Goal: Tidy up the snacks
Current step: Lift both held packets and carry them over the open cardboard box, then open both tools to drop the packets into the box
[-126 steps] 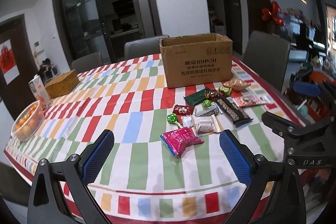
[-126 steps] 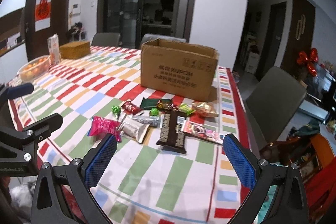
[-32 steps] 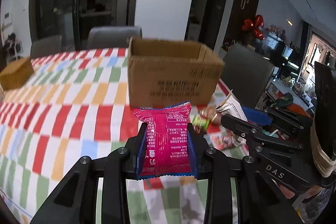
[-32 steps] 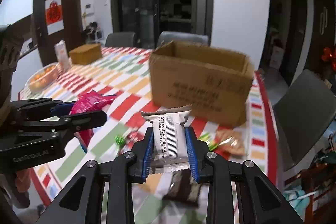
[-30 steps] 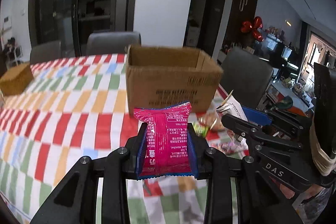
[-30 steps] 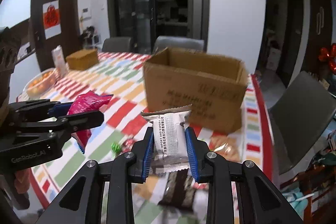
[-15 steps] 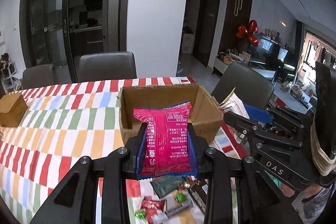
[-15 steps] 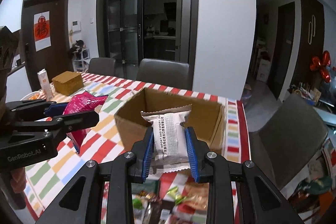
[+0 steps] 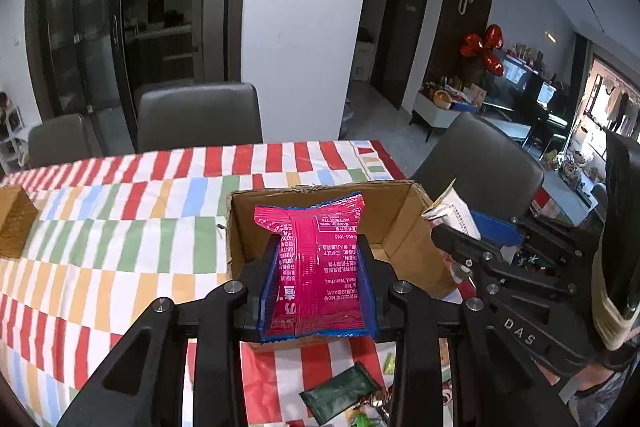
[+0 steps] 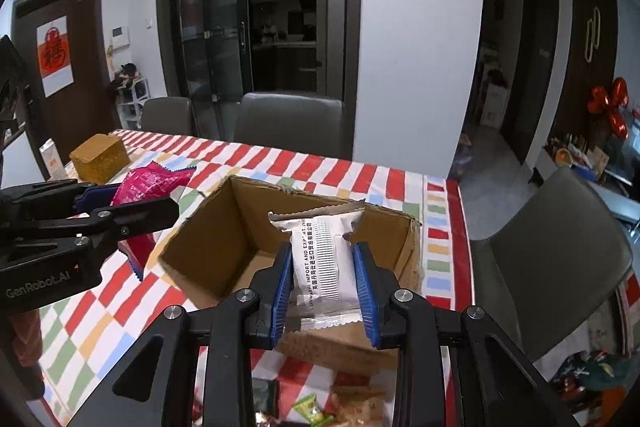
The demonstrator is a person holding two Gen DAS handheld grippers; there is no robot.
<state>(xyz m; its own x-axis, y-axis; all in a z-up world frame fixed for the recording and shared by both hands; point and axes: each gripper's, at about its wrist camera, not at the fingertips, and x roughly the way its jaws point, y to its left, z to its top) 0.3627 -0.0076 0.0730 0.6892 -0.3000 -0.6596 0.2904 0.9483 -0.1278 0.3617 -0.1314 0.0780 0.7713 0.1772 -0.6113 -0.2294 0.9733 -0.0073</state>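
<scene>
The left gripper (image 9: 318, 275) fingers clamp a pink snack packet (image 9: 318, 263); the right gripper (image 10: 324, 283) fingers clamp a white snack packet (image 10: 324, 263). Both hang over the open cardboard box (image 10: 208, 227) near the table's far edge. Released too early, either could land outside.

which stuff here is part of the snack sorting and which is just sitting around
Part of the job:
- pink snack packet, clamped in the left tongs
- white snack packet, clamped in the right tongs
- open cardboard box
- loose snacks on the table, such as the dark green packet

Just lying about:
- woven box
- grey chairs
- red balloon decoration
</scene>
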